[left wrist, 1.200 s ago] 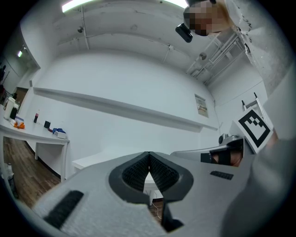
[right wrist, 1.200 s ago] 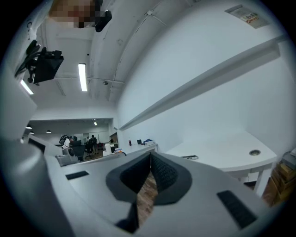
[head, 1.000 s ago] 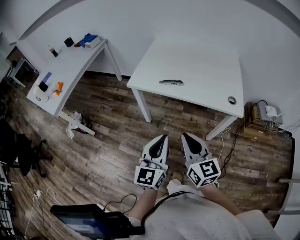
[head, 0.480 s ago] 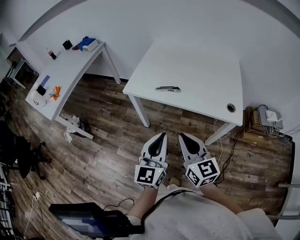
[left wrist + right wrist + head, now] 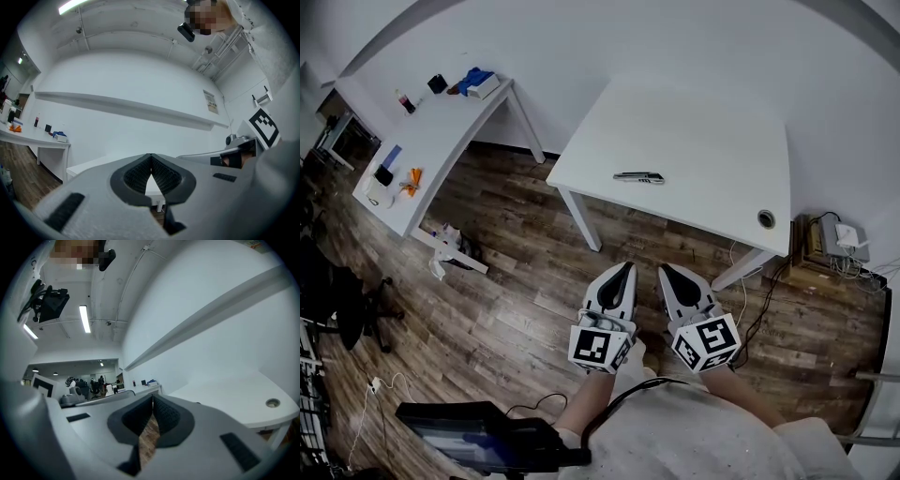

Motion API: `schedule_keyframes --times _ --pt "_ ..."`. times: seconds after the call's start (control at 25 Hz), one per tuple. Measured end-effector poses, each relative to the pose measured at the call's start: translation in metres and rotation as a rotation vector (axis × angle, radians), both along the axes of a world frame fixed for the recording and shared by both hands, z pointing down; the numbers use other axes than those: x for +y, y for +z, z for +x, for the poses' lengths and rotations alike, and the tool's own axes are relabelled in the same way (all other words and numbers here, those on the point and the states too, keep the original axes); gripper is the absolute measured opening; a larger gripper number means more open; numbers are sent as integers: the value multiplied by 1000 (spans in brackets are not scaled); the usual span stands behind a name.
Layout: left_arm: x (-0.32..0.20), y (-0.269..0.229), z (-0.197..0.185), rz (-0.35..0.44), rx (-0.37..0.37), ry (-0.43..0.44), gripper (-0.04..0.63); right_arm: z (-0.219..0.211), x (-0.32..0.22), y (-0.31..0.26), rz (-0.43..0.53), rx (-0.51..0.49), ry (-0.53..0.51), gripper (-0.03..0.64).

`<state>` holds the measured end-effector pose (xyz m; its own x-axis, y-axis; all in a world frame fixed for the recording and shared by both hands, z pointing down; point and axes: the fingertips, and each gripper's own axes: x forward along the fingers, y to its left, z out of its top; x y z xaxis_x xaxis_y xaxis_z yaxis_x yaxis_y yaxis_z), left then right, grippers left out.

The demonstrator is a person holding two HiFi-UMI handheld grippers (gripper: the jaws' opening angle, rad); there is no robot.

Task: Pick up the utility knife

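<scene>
Nearer, utility knife (image 5: 638, 177) lies well beyond right hand-held gripper (image 5: 667, 272).

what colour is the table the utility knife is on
White. The table under the utility knife shows best in the head view.

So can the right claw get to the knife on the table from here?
Probably not yet. The right claw hangs shut over the floor, well short of the utility knife on the table. Nothing blocks the way, though; a step closer should do.
</scene>
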<state>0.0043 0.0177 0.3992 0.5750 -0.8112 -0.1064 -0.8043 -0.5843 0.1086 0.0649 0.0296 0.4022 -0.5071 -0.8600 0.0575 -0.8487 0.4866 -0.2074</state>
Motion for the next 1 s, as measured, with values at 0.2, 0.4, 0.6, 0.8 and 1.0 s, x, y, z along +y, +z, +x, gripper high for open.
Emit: schedule_keyframes --times 0.2,0.4,0.6,0.8,1.0 --pt "-13 5 5 -8 -4 13 8 6 -13 5 -2 20 11 8" --pt "-39 4 5 -6 19 12 8 8 -37 7 -21 -7 23 8" --pt "-67 1 20 0 20 20 8 18 -64 6 -22 -9 27 8" --pt "-95 2 21 -6 23 46 8 16 -91 6 -27 -12 42 8" --pt "-120 8 17 -18 14 37 8 15 -119 12 -42 -10 37 8"
